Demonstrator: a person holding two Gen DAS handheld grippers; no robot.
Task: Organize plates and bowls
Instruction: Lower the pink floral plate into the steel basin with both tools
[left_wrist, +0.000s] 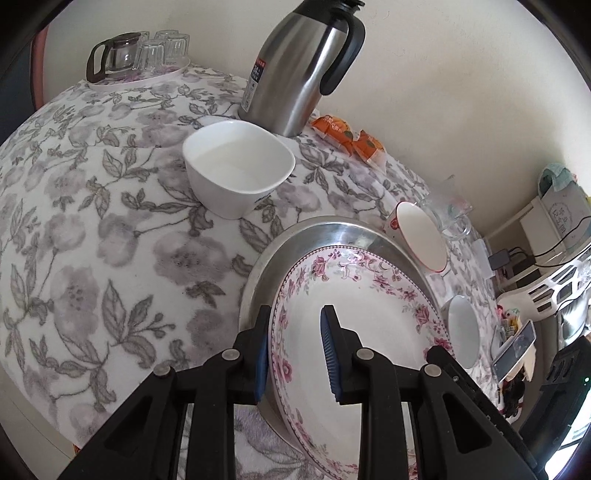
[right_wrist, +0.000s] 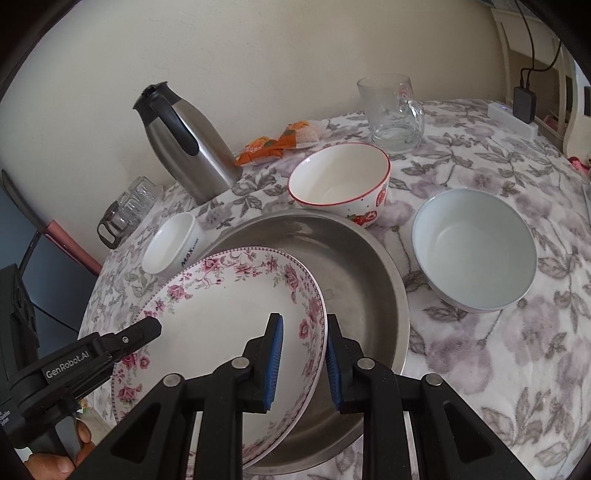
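A white plate with a pink flower border (right_wrist: 221, 314) (left_wrist: 369, 332) is held over the left part of a round steel pan (right_wrist: 369, 258) (left_wrist: 325, 232). My left gripper (left_wrist: 295, 314) is shut on the plate's left rim, and its finger also shows in the right wrist view (right_wrist: 147, 328). On the opposite rim my right gripper (right_wrist: 303, 319) is shut, blue pads either side of the edge. I cannot tell whether the plate touches the pan. Around the pan stand a white square bowl (left_wrist: 236, 166) (right_wrist: 171, 243), a red-rimmed strawberry bowl (right_wrist: 340, 181) and a pale grey bowl (right_wrist: 472, 247).
A steel thermos jug (left_wrist: 303, 70) stands at the wall behind the white bowl, with orange snack packets (left_wrist: 347, 136) beside it. A glass mug (right_wrist: 393, 114) is behind the strawberry bowl. A tray of glasses (left_wrist: 136, 55) sits at the far left. A flowered cloth (left_wrist: 110, 221) covers the table.
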